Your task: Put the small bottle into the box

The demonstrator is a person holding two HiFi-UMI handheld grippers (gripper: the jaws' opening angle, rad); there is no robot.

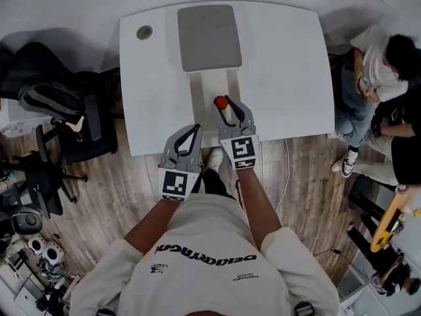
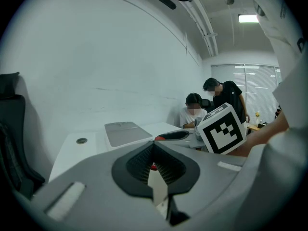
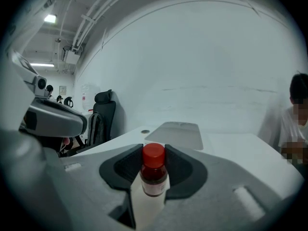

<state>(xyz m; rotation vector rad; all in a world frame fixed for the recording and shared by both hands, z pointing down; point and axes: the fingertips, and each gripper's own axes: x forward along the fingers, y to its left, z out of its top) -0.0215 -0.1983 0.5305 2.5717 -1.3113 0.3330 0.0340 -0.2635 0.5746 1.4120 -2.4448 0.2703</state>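
Observation:
My right gripper (image 1: 229, 109) is shut on the small bottle (image 1: 222, 102), which has a red cap and dark contents. In the right gripper view the bottle (image 3: 154, 172) stands upright between the pads of the right gripper (image 3: 154, 150). It hangs over the near end of the white box (image 1: 198, 87), whose grey lid (image 1: 209, 37) lies flat beyond. My left gripper (image 1: 195, 129) hovers at the table's front edge, left of the right one, shut with nothing in it. In the left gripper view the left gripper (image 2: 154, 144) has its tips together, and the right gripper's marker cube (image 2: 221, 129) shows at the right.
The white table (image 1: 289, 78) has a round cable hole (image 1: 144, 32) at its far left corner. Black office chairs (image 1: 62, 117) stand on the wooden floor to the left. People (image 1: 375, 64) sit close to the table's right edge.

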